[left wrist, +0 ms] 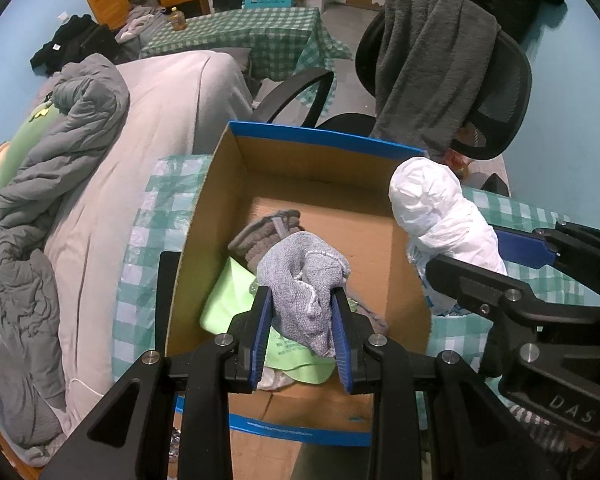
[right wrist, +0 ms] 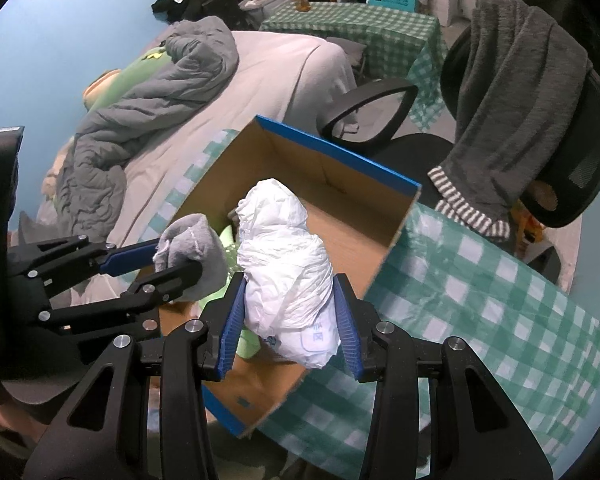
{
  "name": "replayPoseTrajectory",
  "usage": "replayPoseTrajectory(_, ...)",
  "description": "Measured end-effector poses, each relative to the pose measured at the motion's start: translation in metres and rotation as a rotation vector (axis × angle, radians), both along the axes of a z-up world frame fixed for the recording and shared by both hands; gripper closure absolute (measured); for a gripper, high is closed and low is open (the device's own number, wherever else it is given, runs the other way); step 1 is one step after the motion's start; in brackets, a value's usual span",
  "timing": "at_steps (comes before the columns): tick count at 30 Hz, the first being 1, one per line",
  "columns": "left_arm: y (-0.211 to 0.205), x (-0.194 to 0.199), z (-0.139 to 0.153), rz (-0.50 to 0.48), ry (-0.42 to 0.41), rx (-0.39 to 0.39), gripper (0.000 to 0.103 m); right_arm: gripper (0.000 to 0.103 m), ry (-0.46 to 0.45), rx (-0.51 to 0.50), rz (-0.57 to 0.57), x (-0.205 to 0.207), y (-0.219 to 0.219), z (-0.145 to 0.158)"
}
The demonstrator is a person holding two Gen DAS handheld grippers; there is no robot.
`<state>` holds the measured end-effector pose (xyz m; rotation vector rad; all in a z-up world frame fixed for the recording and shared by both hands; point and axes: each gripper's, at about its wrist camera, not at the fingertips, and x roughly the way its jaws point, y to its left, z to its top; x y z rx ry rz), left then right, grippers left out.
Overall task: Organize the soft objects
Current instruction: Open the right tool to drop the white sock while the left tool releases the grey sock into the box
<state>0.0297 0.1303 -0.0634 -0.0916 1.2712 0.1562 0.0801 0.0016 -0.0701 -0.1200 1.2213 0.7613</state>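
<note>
While the left gripper (left wrist: pixel 302 300) was clamped on a bunched grey cloth (left wrist: pixel 306 276), it hung over the near part of an open cardboard box (left wrist: pixel 216 184) with a blue rim. Its blue fingers (left wrist: pixel 261 324) pressed the cloth from both sides. Below it, inside the box, lay a green cloth (left wrist: pixel 228 300) and a folded brown-grey towel (left wrist: pixel 264 236) a little farther in. To the right, the right gripper (right wrist: pixel 290 300) was closed around a crumpled white bundle (right wrist: pixel 288 264), held above the box's right wall. The box sat on a table with a green checked cover (right wrist: pixel 480 300). Beyond it stood a black office chair (left wrist: pixel 500 92) with a dark grey garment (left wrist: pixel 428 48) draped over its back, and a bed (left wrist: pixel 160 92) lay to the left.
</note>
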Motion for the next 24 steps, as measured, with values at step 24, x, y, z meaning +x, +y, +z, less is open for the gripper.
replayPoseTrajectory(24, 0.026, 0.011, -0.03, 0.012, 0.078, 0.033, 0.057, 0.055, 0.04, -0.031, -0.027, 0.013, 0.037, -0.018)
